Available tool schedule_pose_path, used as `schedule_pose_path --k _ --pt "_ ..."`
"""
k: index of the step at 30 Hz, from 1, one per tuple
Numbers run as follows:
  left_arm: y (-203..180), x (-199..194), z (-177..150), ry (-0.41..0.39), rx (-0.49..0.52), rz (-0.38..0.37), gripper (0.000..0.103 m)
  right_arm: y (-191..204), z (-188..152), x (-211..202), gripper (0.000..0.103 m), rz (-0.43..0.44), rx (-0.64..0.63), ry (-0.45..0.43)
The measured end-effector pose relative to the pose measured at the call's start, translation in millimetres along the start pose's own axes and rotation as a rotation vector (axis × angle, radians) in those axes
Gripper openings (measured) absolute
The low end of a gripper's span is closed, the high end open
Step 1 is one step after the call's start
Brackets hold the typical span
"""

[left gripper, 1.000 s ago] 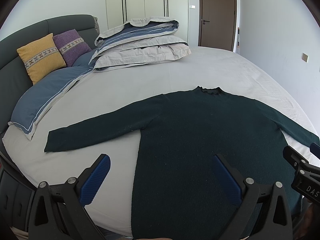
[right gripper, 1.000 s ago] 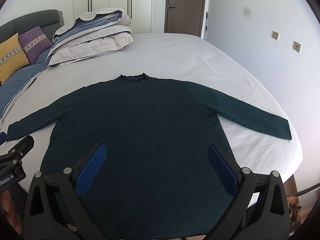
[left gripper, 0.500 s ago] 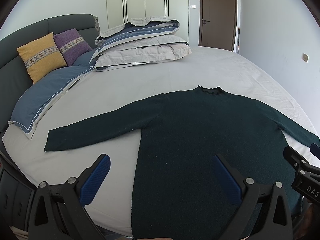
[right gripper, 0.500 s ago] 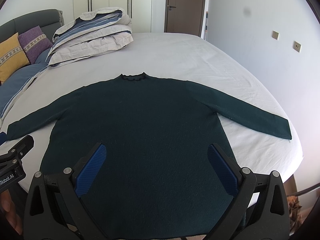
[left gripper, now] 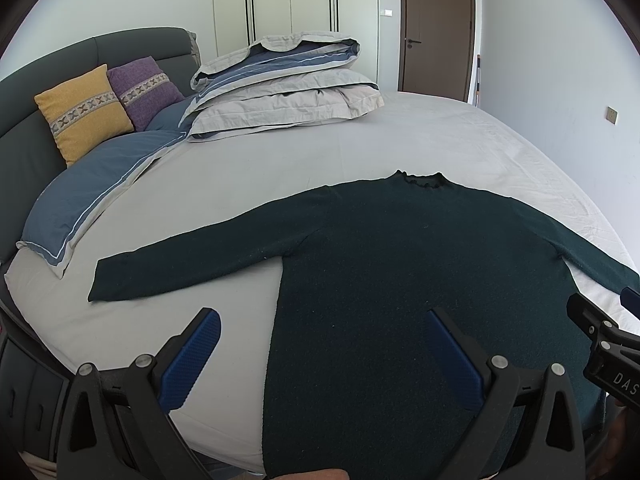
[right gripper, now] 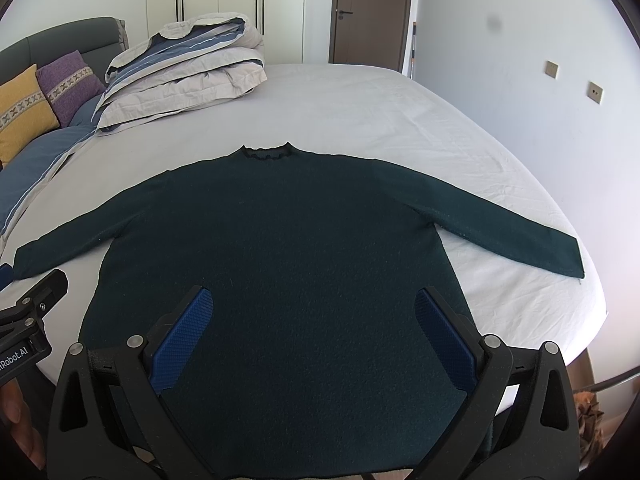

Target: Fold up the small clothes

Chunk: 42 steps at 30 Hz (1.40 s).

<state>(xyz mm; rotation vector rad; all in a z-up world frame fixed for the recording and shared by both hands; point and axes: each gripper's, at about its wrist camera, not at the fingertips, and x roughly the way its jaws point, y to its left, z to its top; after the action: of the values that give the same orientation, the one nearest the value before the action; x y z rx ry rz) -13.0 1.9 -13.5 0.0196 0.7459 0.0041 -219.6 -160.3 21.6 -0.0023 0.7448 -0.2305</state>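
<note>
Dark green sweater point(right gripper: 280, 248) is spread flat on the white bed point(right gripper: 360, 112), front down or up I can't tell, both sleeves stretched out sideways, collar pointing at the folded duvet point(left gripper: 288, 88). Left gripper point(left gripper: 324, 344) and right gripper point(right gripper: 312, 316) both hover over its hem end, jaws wide apart, holding nothing.

one dark green sweater point(right gripper: 304, 248) lies on one bed point(right gripper: 360, 112). two cushions, one yellow point(left gripper: 82, 110) and one purple point(left gripper: 146, 90). one folded duvet point(left gripper: 288, 84), perhaps atop pillows. two wall plates point(right gripper: 552, 69). one door point(right gripper: 370, 12).
</note>
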Motion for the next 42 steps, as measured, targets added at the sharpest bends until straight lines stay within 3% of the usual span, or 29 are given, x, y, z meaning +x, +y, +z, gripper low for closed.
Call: schedule_pose_path --k 9,14,17,21,24,26,29,36,39,42 --pt "-2.0 5.7 -1.3 0.013 0.005 0.005 0.103 -5.3 1.1 7.5 0.103 0.007 0.013 0.019" --pt "-3.4 13.8 -1.2 0.025 -0.017 -0.042 0.103 -33.9 4.1 25.1 0.103 0.054 0.078 0.057" --pt "-4.9 21.2 -0.4 0.036 -0.037 -0.068 0.103 -86.3 9.0 38.7 0.103 0.084 0.207 0.058" --pt "-10.8 34.9 0.2 0.057 -0.025 -0.051 0.103 -202.5 5.1 59.8 0.103 0.092 0.474 0.032" --pt "-16.4 51.1 -1.1 0.110 -0.018 -0.091 0.103 -306.4 -19.0 75.0 0.103 0.115 0.740 -0.002" --pt "-22.0 61.6 -1.7 0.131 -0.008 -0.093 0.103 -368.6 -42.6 82.7 0.097 0.111 0.901 -0.034" --pt "-30.5 75.4 -2.5 0.156 -0.010 -0.128 0.103 -435.6 -70.4 94.3 0.088 0.082 1.039 -0.080" --pt "-49.4 89.8 4.7 0.118 -0.016 -0.142 0.103 -507.7 -90.2 142.8 0.073 0.109 1.165 -0.090" --pt "-52.8 96.0 8.4 0.146 -0.013 -0.148 0.103 -522.6 -86.3 163.6 0.062 0.100 1.173 -0.111" --pt "-50.7 107.5 12.1 0.226 -0.025 -0.152 0.103 -534.6 -79.8 183.9 0.048 0.087 1.171 -0.107"
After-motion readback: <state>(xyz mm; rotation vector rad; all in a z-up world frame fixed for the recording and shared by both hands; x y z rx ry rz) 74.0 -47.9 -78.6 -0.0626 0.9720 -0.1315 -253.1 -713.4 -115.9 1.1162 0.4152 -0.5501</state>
